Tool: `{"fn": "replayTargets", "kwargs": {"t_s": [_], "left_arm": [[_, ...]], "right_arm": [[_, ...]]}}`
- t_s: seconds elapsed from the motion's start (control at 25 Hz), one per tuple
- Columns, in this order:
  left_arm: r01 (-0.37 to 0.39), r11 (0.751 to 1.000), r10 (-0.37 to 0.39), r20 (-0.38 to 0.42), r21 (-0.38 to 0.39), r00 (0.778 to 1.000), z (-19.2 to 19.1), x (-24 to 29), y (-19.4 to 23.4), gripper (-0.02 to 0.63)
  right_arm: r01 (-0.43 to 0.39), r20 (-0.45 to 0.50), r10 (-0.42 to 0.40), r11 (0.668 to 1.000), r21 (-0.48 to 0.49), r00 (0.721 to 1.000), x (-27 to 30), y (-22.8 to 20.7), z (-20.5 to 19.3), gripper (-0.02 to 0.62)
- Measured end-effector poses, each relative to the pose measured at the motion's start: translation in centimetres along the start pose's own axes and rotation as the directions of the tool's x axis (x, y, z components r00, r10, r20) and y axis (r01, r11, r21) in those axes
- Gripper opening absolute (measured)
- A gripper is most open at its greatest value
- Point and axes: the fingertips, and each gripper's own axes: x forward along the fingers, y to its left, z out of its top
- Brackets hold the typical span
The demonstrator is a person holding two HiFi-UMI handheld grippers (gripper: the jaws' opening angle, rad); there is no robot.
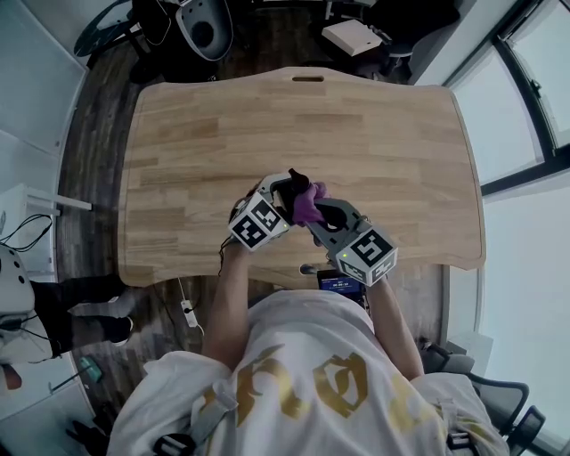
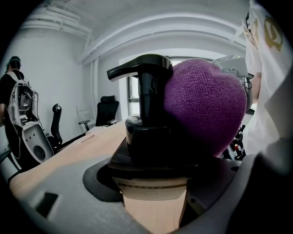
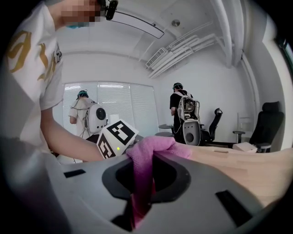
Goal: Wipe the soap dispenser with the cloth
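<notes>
A black soap dispenser with a pump head sits between the jaws of my left gripper, which is shut on its body and holds it above the wooden table. A purple cloth is pinched in my right gripper, shut on it. The cloth presses against the right side of the pump and neck. In the right gripper view the cloth hangs bunched between the jaws, and the left gripper's marker cube shows just behind it.
Both grippers are held near the table's front edge, close to my body. Office chairs and a white box stand beyond the far edge. People with backpack rigs stand in the room. A window runs along the right.
</notes>
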Motion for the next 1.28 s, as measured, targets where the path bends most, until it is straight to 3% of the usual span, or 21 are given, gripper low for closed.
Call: {"fn": "replayTargets", "kwargs": {"t_s": [0.28,0.56,0.72,1.08,1.28], "left_arm": [[0.048,0.998,-0.045,0.068,-0.038,0.997,0.8,-0.9,-1.4,0.361],[0.039,0.998,-0.036,0.066,-0.043,0.997,0.4,-2.3,-1.6,0.362],[0.039,0.998,-0.036,0.073,-0.043,0.997,0.1,-2.8,-1.9,0.360],[0.061,0.991,-0.040,0.174,-0.117,0.984,0.3,-4.1,-2.0,0.359],[0.060,0.989,-0.031,0.205,-0.134,0.978,0.6,-4.7,-1.6,0.359]], "right_arm": [[-0.055,-0.025,0.054,0.997,-0.048,0.998,0.4,2.6,-0.1,0.034],[-0.126,-0.043,0.123,0.988,-0.086,0.992,1.7,5.1,0.1,0.034],[-0.133,-0.043,0.130,0.987,-0.085,0.991,1.9,5.7,0.1,0.034],[-0.141,-0.039,0.137,0.985,-0.105,0.990,2.1,6.4,0.4,0.034],[-0.081,-0.020,0.080,0.993,-0.086,0.997,1.3,4.8,0.4,0.034]]}}
